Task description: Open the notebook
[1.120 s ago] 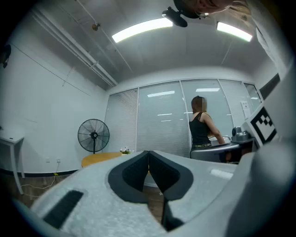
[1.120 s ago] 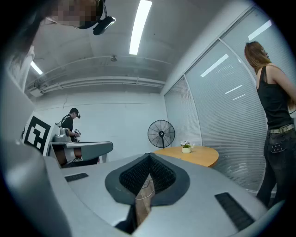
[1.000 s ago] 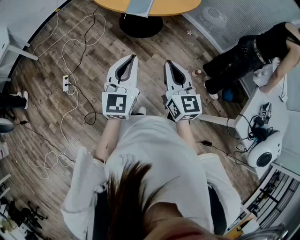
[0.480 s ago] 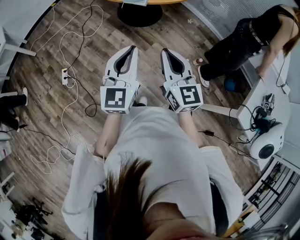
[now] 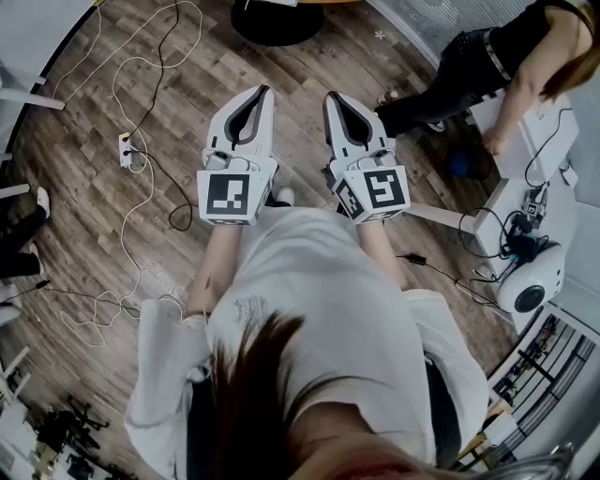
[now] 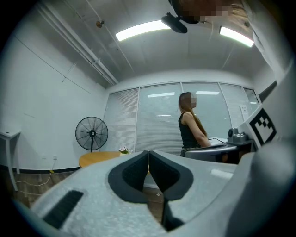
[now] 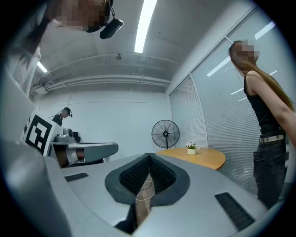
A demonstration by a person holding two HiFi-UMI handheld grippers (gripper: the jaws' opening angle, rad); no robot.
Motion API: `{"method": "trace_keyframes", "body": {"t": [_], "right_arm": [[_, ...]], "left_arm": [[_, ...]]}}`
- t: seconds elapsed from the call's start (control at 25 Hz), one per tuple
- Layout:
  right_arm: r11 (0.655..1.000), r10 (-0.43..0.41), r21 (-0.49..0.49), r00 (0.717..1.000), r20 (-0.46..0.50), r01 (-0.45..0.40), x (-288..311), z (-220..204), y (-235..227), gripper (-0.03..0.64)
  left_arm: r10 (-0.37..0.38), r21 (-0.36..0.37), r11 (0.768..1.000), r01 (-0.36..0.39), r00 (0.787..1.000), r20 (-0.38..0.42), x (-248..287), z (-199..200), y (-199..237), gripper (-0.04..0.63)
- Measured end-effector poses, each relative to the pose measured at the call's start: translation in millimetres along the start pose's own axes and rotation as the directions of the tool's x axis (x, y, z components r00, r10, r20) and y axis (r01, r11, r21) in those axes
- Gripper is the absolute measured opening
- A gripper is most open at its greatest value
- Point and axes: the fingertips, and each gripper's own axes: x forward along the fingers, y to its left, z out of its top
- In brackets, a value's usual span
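left claw [image 6: 148, 153]: jaws fully together, dark pads meet along one seam, nothing between them. right claw [image 7: 149, 155]: jaws also together at the tips, nothing gripped; only floor shows through the slot further back.

both are held level, side by side and near each other, out in front of the person's torso, pointing away from the body over the wooden floor [image 5: 84, 178]. the left marker cube [image 5: 230, 195] and right marker cube [image 5: 380, 190] face up toward the head camera.

notebook: can't be picked out in any view. ahead of the claws stands a round orange bench [image 7: 206, 158]; only a small flower pot [image 7: 191, 148] can be read on its top. in the head view just a black round base [image 5: 281, 21] shows at the top edge, straight ahead of the claw tips. a pedestal fan [image 6: 92, 134] stands near the orange bench, by the wall and the blinds.

floor clutter, left of the claws: a white cable [image 5: 141, 202] loops down from a power strip [image 5: 125, 148], and a black cable [image 5: 173, 211] runs alongside it.

on the right, a second person in black [image 5: 487, 56] leans over a white bench [image 5: 520, 192] with wires on it. a white rounded device [image 5: 530, 286] with a dark lens sits further along that side.
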Motion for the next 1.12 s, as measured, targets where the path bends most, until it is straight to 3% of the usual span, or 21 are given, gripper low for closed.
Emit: {"method": "trace_keyframes", "body": {"t": [0.28, 0.56, 0.72, 1.12], "right_arm": [[0.996, -0.085, 0.017, 0.996, -0.011, 0.085, 68, -1, 2, 0.002], [0.982, -0.189, 0.018, 0.982, -0.014, 0.189, 136, 12, 7, 0.002], [0.972, -0.233, 0.013, 0.972, -0.030, 0.233, 161, 11, 16, 0.002], [0.953, -0.302, 0.023, 0.952, -0.048, 0.303, 181, 8, -12, 0.002]], "left_arm": [[-0.039, -0.037, 0.999, 0.040, 0.999, 0.009, 36, -3, 69, 0.018], [-0.181, 0.000, 0.983, 0.181, 0.983, 0.003, 84, 12, 129, 0.018], [-0.225, -0.023, 0.974, 0.224, 0.974, -0.022, 97, 4, 161, 0.017], [-0.257, -0.052, 0.965, 0.255, 0.965, -0.043, 127, -7, 169, 0.017]]}}
